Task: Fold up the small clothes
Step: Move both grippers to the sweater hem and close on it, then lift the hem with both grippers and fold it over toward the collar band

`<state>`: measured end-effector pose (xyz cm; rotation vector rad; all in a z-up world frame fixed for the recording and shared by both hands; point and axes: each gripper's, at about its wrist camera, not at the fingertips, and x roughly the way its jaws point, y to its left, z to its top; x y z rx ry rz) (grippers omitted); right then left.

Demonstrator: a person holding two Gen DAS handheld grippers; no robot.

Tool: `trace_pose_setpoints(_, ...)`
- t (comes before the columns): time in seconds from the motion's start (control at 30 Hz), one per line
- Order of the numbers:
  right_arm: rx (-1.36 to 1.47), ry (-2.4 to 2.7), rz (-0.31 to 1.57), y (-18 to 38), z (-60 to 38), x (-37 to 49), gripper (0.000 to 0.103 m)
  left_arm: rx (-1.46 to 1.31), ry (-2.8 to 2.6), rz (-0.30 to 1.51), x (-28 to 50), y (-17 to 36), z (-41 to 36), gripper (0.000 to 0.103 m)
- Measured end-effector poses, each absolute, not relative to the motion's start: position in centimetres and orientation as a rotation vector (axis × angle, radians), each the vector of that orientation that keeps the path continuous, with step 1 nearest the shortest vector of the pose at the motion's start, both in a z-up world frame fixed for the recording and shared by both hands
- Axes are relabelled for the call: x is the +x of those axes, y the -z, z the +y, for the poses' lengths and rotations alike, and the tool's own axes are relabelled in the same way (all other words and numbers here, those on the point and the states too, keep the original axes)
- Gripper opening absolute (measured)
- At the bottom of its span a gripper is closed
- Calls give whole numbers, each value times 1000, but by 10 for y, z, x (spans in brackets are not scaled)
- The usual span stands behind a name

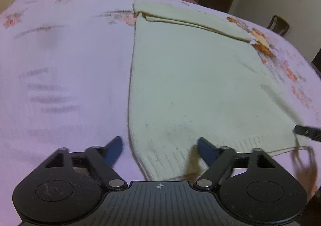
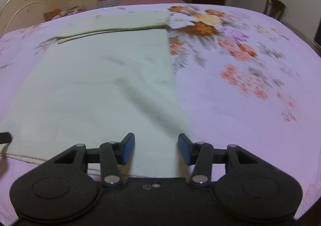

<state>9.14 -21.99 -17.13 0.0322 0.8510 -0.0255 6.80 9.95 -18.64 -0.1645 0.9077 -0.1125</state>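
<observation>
We find the cream sweater (image 1: pixel 190 77) lying flat on the floral bedspread (image 2: pixel 250 85), its far part already folded over. The left gripper (image 1: pixel 159 152) stands apart astride the near-left hem corner; the right gripper (image 2: pixel 156 148) stands apart over the near-right edge, holding nothing. Loose yarn (image 1: pixel 301 151) trailing from the hem could snag; uneven grips would skew the fold.

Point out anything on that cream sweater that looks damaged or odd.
Loose brownish yarn trails off the cream sweater at its near ribbed hem onto the floral bedsheet, as if unravelled. Faint grey smudges also mark the knit. Otherwise it lies flat, far edge folded over.
</observation>
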Motion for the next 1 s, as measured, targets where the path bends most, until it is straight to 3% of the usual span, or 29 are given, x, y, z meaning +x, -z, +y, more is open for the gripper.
trace_pose_setpoints(0.17,102,42,896,180,-234,94,48,-268,111,915,71,188,114,48)
trace_pose_setpoints(0.23,136,28,905,183,-236,96,50,-312,121,935,75,190,116,29)
trace_pose_setpoints(0.33,139,-1,921,181,-234,100,37,-338,134,955,80,192,115,28)
trace_pose_setpoints(0.37,146,-12,930,181,-233,101,29,-347,144,961,82,192,115,23)
trace_pose_setpoints(0.4,148,-24,938,180,-233,103,21,-361,159,973,85,192,114,7)
trace_pose_setpoints(0.47,172,-61,952,177,-233,104,8,-387,194,986,92,192,112,7)
trace_pose_setpoints(1.0,310,-199,781,111,-237,157,7,-413,262,748,174,128,102,7)
